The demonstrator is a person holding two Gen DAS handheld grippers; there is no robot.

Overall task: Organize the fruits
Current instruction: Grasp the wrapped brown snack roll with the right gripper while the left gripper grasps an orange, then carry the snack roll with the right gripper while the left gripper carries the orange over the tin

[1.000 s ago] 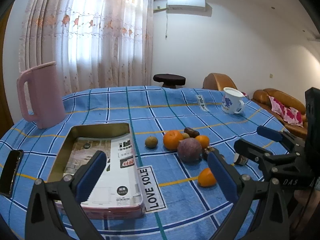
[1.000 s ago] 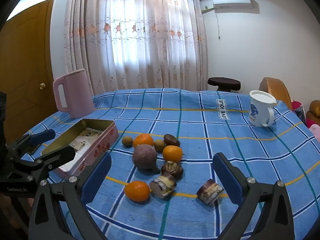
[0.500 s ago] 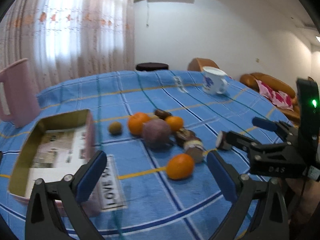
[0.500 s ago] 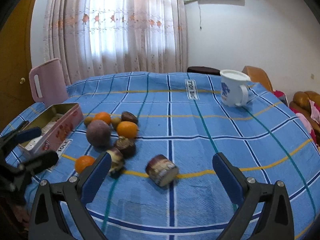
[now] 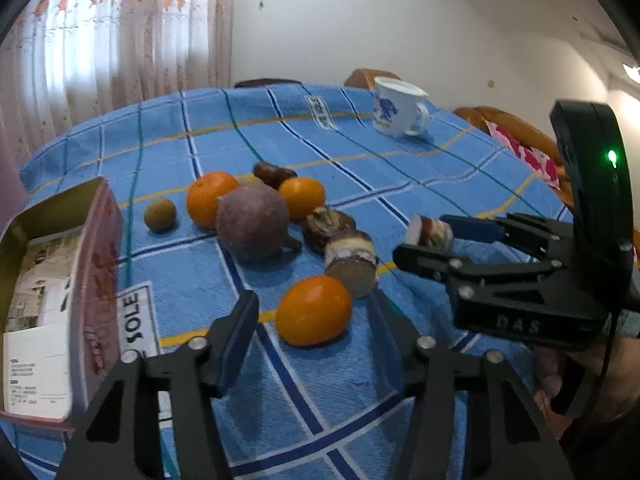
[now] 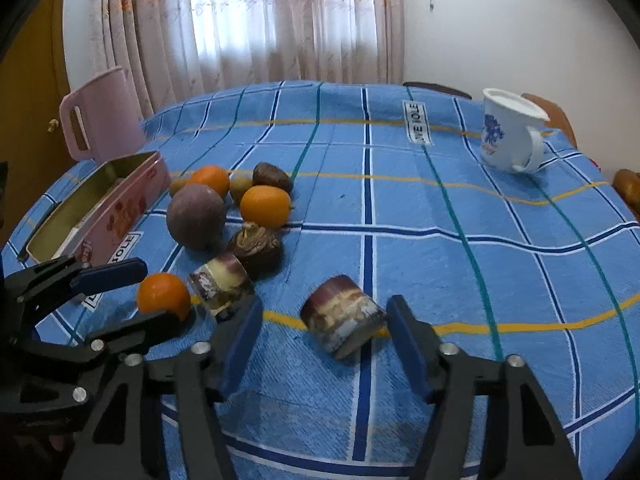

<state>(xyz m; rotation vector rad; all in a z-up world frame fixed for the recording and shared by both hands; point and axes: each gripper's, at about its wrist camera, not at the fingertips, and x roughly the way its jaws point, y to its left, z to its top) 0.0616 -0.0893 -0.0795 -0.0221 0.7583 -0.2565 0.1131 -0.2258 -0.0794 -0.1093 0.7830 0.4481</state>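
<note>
Left gripper (image 5: 312, 312): jaws open, 1 pad on either side of the near orange (image 5: 313, 310), lower centre of the left wrist view. Contact with the fruit cannot be confirmed.

Right gripper (image 6: 322, 326): jaws open, straddling a cut cane piece (image 6: 342, 326) at lower centre of the right wrist view. The right pad sits just beside the piece's end; the left pad is apart from it.

Remaining fruit, centre-left in both views, clustered on the blue checked tablecloth (image 6: 440, 248):
- purple round fruit (image 5: 252, 226), touching a large orange (image 5: 210, 198) behind it
- second orange (image 5: 302, 198) right of the purple one
- small brown fruit (image 5: 160, 214), apart, at the left of the cluster
- dark date-like fruit (image 5: 272, 172) at the back
- water chestnut (image 6: 256, 246) and a second cane piece (image 6: 220, 282), touching, just right of the near orange

Open tin box (image 5: 52, 312): left edge of the left wrist view, paper inside, no fruit visible in it.

Pink jug (image 6: 100, 120) upper left, white mug (image 6: 508, 136) upper right of the right wrist view.
</note>
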